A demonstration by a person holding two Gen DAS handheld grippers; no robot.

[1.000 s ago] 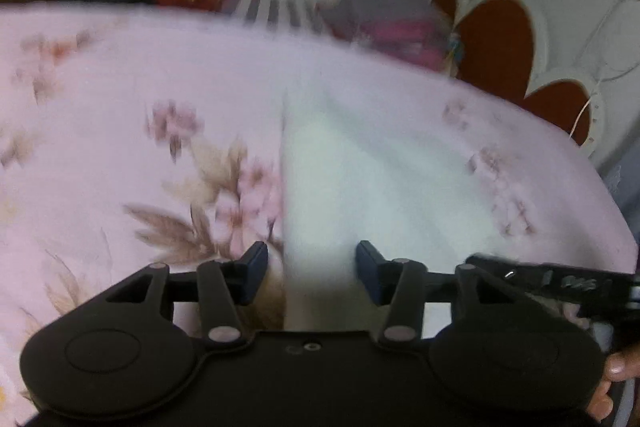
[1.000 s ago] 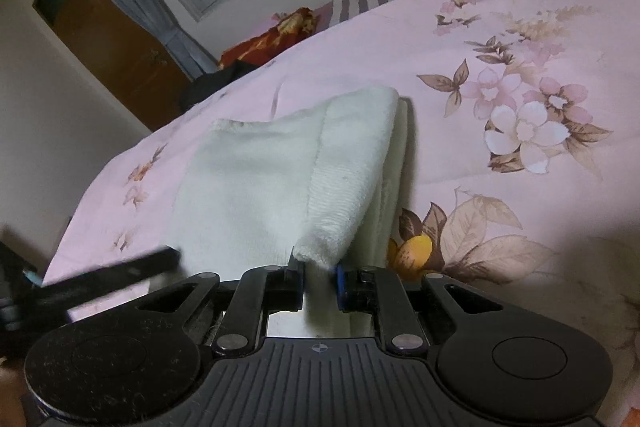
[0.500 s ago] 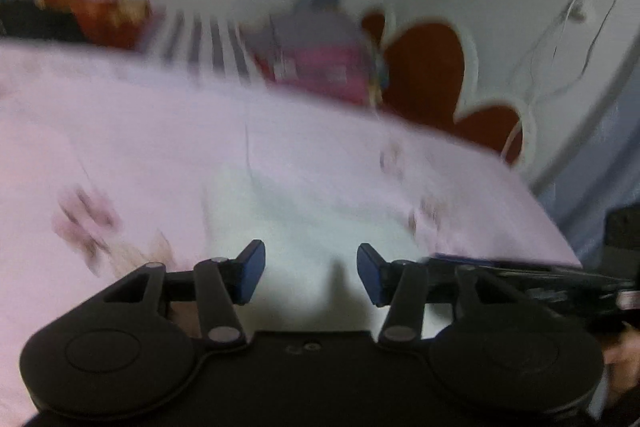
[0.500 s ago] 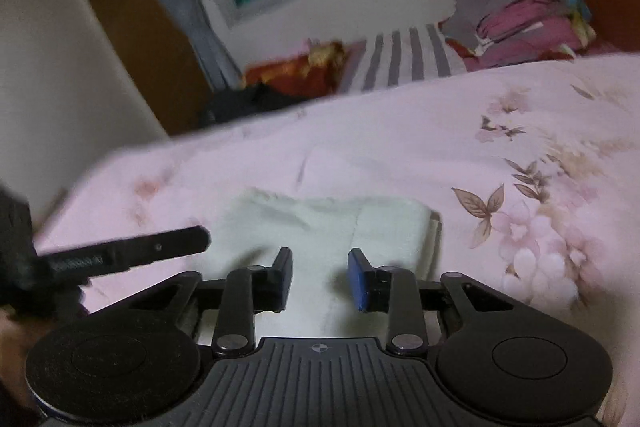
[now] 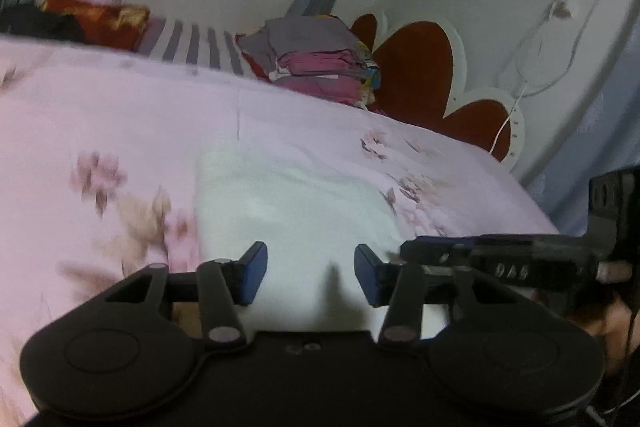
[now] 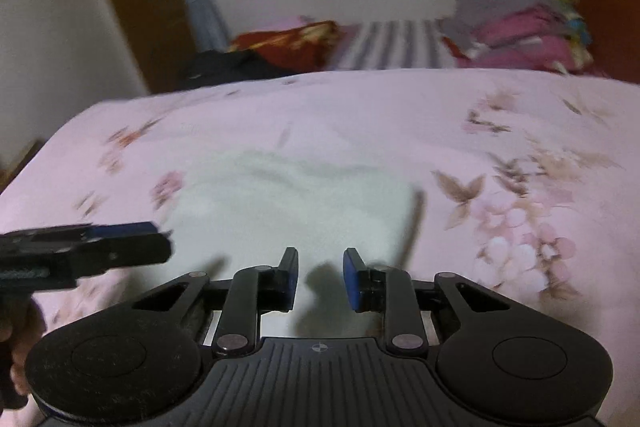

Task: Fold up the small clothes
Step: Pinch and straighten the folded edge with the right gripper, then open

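1. The left tongs (image 5: pixel 310 273) stand moderately apart, gripping nothing, poised over the near edge of the white cloth (image 5: pixel 288 211).
2. The right tongs (image 6: pixel 320 277) have a narrower gap; their jaws have lately been opening, and nothing is between them.
3. The cloth lies flat, folded, fuzzy and pale, on the pink floral bedspread (image 6: pixel 500 131); in the right wrist view its long axis runs left to right.
4. Beyond the cloth, a stack of folded clothes (image 5: pixel 320 63) sits by the headboard.

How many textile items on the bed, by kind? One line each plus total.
White folded cloth: 1
Stack of folded clothes: 1
Red patterned pillow: 1
Dark garment heap: 1
Total: 4, not counting the floral bedsheet or the separate pieces within the stack.
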